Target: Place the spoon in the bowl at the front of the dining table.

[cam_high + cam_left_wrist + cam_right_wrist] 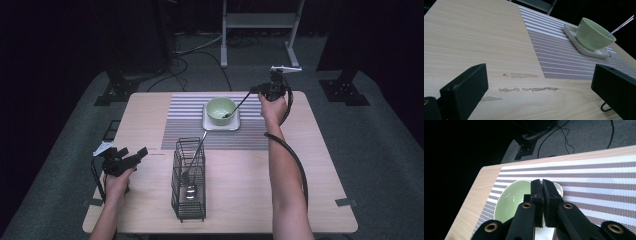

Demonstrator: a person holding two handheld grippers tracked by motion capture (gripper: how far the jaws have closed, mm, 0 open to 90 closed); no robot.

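A pale green bowl [219, 106] [591, 35] [510, 200] stands on a white square plate [220, 125] [572, 30] on the striped placemat [184, 122]. My right gripper [254, 90] [541, 181] hovers above and to the right of the bowl, shut on the thin handle of a metal utensil [239, 104] [622, 25]. The utensil slants down, its far end inside the bowl. My left gripper [133, 152] [539, 72] rests low at the table's left side, open, nothing between its fingers.
A black wire basket [176, 181] stands at the table's front centre with a metal spoon [192, 186] leaning in it, handle sticking out the top. Bare wood lies between my left gripper and the placemat. Dark stands and cables sit on the floor beyond the table.
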